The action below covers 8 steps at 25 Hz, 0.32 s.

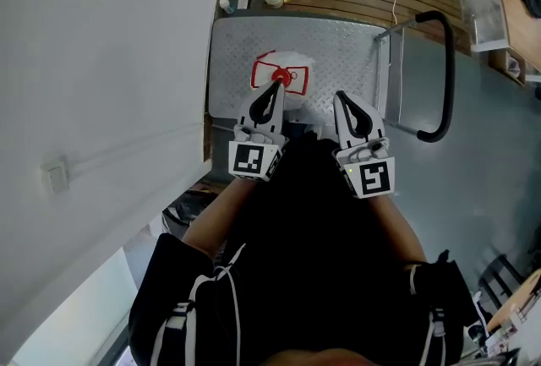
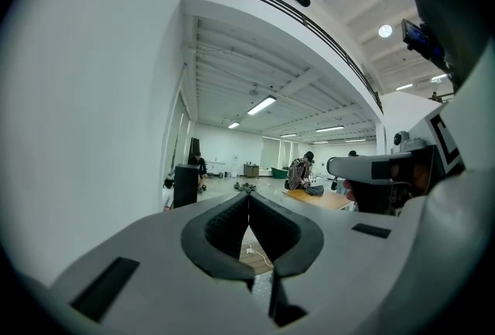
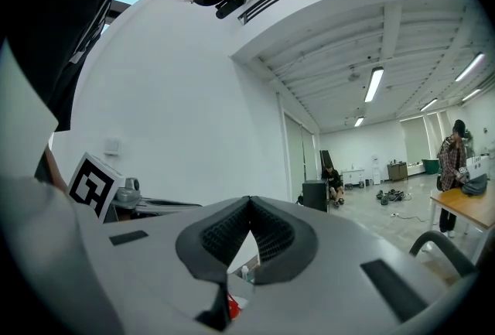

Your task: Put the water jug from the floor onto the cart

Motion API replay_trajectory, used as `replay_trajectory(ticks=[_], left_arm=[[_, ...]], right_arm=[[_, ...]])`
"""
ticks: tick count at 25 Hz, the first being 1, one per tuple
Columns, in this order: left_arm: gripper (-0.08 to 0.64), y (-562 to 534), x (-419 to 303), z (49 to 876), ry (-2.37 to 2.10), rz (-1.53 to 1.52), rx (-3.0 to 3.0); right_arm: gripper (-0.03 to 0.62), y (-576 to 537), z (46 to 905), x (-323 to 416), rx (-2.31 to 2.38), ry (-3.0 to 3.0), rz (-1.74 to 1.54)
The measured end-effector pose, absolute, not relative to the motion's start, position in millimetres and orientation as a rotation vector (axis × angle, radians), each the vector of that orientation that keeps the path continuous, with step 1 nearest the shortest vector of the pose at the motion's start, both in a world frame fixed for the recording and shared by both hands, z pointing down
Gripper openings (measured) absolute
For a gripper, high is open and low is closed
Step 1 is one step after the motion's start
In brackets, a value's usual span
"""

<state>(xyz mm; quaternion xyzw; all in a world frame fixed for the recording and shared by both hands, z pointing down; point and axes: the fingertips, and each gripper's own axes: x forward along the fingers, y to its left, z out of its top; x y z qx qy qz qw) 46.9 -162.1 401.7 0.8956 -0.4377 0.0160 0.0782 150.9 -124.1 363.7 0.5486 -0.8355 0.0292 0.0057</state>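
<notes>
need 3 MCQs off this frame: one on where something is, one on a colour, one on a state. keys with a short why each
1. Where does the water jug just ahead of the claws stand?
A) on the wooden slats
B) on the cart's metal deck
C) on a desk

2. What colour is the cart's push handle?
A) black
B) yellow
C) blue

3. How is the left claw?
A) wide open
B) shut on the jug's handle
C) shut, nothing in it

Key:
1 B: in the head view the jug's red handle and cap sit over the checker-plate deck, short of the slats.
2 A: the handle is a black loop at the deck's right end.
3 C: in the left gripper view the pads meet at the tips and only the room shows beyond them.
</notes>
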Motion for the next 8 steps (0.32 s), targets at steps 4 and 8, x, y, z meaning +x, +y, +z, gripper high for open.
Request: replay_trajectory(ticks=[4,8], left_arm=[[0.018,-160,42,396,-1.332,0.038,2.663],[0.018,-159,34,396,-1.361,0.026,2.632]], right_arm=[[0.017,-123,362,150,1.716,-2.613,0.077],[0.017,-120,356,144,1.707,-2.636,0.061]])
